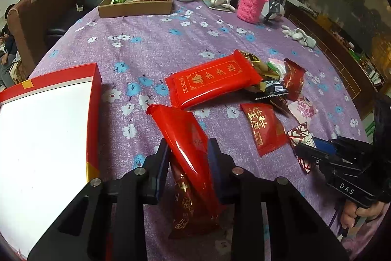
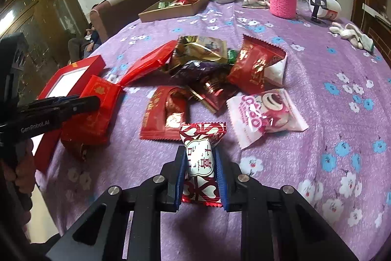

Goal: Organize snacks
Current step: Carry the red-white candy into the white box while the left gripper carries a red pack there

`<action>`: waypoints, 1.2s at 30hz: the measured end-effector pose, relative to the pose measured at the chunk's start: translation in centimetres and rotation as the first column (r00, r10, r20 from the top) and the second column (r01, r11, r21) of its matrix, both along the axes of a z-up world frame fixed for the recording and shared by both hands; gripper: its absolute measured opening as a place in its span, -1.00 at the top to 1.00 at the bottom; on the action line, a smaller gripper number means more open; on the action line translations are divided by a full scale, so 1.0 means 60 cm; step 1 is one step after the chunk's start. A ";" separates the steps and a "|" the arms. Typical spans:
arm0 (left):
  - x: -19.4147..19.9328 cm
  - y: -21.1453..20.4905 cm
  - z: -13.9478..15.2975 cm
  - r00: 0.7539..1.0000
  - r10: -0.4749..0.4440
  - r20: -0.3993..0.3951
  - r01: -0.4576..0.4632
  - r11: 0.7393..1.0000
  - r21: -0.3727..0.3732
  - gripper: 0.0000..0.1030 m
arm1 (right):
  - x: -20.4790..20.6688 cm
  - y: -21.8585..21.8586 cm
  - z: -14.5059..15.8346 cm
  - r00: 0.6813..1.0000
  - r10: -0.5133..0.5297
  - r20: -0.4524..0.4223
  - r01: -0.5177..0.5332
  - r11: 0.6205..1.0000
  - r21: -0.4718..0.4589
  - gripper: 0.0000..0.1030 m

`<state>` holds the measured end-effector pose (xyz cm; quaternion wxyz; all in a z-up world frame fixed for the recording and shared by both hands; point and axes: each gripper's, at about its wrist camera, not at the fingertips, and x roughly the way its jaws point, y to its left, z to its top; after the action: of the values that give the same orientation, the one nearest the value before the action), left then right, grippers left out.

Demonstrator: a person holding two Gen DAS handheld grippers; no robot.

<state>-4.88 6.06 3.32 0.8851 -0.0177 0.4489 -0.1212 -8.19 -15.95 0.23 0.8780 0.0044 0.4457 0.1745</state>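
Grippers both grip snacks: the left gripper (image 1: 189, 155) pinches a long red packet (image 1: 189, 151) just beside the red box (image 1: 94, 99), near the table's left edge; the right gripper (image 2: 200, 166) clamps a red-and-white candy (image 2: 201, 158) before the snack pile (image 2: 215, 70). Bare purple cloth (image 2: 317, 65) lies open to the right; a cardboard tray (image 2: 171, 10) sits at the far edge.

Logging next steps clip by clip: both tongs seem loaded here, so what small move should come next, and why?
Probably swing the left tongs over the red box and release. They are shut on the long red packet, and the box lies open just beside them. The right tongs grip the red-and-white candy, farther from it.
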 end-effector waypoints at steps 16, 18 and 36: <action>-0.052 0.077 0.057 0.993 0.043 0.110 -0.029 0.992 -0.125 0.72 | -0.033 0.064 0.059 0.983 0.137 0.119 -0.154 0.977 0.149 0.55; -0.066 0.101 0.072 0.987 0.082 0.136 -0.065 0.990 -0.126 0.73 | -0.027 0.090 0.063 0.977 0.180 0.110 -0.198 0.964 0.178 0.55; -0.144 0.290 0.072 0.917 0.365 0.163 -0.354 0.930 -0.096 0.77 | -0.001 0.402 0.050 0.869 0.490 0.071 -0.488 0.824 0.289 0.48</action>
<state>-13.49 23.44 7.66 0.9277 -0.1177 0.3531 0.0281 -8.26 8.17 3.25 0.7917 0.0229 0.4030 0.4585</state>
